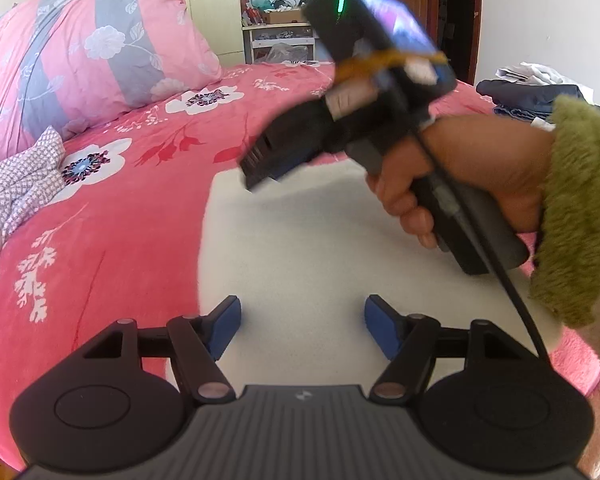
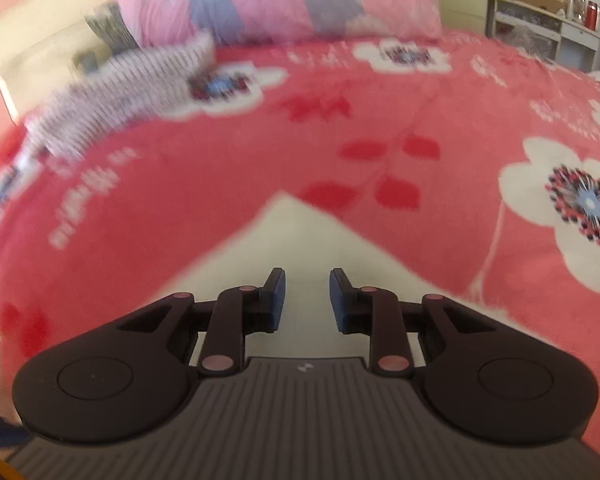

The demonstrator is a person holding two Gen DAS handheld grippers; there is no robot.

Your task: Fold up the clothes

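A: So, how did your tools stand?

B: My left tool (image 1: 302, 326) had its blue pads (image 1: 225, 326) set wide apart with nothing between them, and it hung over the cream garment (image 1: 300, 248). My right tool (image 2: 307, 300) had its pads closer together, with a clear gap between them. It gripped nothing either and pointed down at a corner of that same cream cloth (image 2: 296, 236).

A: Where did the garment lie?

B: It lay flat on the pink flowered bedspread (image 1: 140, 200), near my edge of the bed. From the left wrist I saw my right hand (image 1: 468, 172) wrapped around the other tool's handle above the cloth, with a fuzzy green sleeve (image 1: 580, 208) at the wrist and a black cable (image 1: 516, 300) trailing off it.

A: And further out?

B: A checked garment (image 1: 16, 192) sat crumpled toward the left edge of the bed, beside a big pink and grey pillow (image 1: 92, 52). At the far right I saw a heap of dark and white clothes (image 1: 536, 92). A cluttered shelf (image 1: 278, 36) stood against the back wall, beyond the bed.
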